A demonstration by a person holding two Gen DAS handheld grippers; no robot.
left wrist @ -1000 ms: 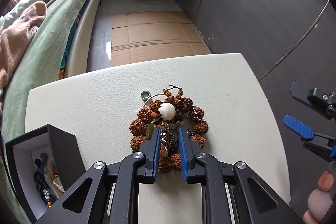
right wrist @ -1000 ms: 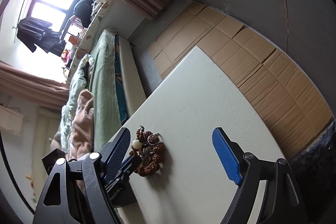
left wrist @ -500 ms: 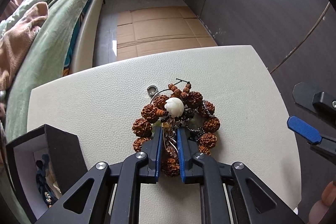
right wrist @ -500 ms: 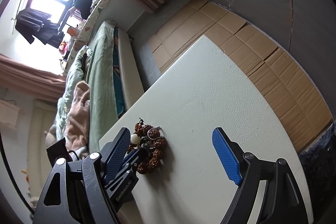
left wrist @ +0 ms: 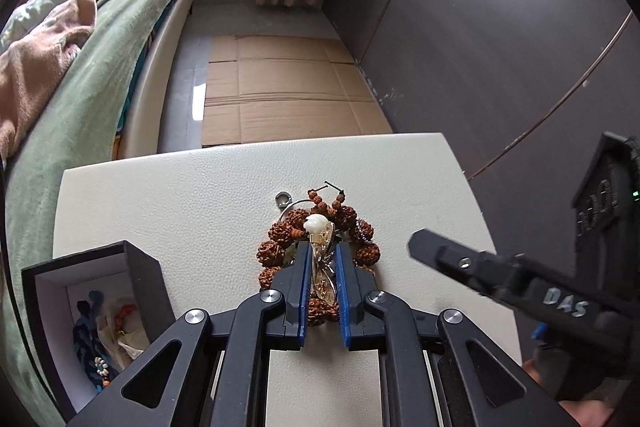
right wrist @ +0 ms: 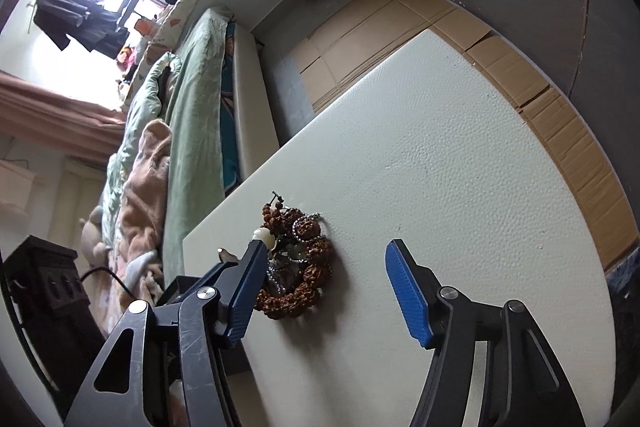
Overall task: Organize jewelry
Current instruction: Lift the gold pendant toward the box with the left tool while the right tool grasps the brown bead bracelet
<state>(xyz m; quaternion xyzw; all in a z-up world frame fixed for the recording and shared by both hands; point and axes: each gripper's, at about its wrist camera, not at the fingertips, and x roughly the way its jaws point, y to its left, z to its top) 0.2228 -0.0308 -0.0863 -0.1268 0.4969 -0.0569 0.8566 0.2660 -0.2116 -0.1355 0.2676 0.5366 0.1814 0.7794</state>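
A ring of knobbly brown beads [left wrist: 280, 235] with a white bead [left wrist: 314, 225] lies in a tangle of chains on the cream table [left wrist: 180, 211]. My left gripper [left wrist: 322, 246] is shut on a gold piece of jewelry [left wrist: 320, 279], held just over that pile. A small silver ring [left wrist: 283, 199] lies at the pile's far edge. My right gripper [right wrist: 326, 287] hovers low beside the bead pile [right wrist: 304, 267]. Its jaws are closing, and the blue pads [right wrist: 404, 291] touch nothing. One dark finger [left wrist: 436, 251] of the right gripper reaches in from the right.
An open black jewelry box [left wrist: 140, 267] with colourful pieces inside stands at the table's near left corner. A bed with green bedding [left wrist: 80, 87] runs along the left. Flattened cardboard [left wrist: 280, 99] covers the floor beyond the table, and a dark wall stands on the right.
My left gripper has closed on the gold piece and raised it slightly off the pile. The right gripper has come in closer from the right, and its jaws have narrowed.
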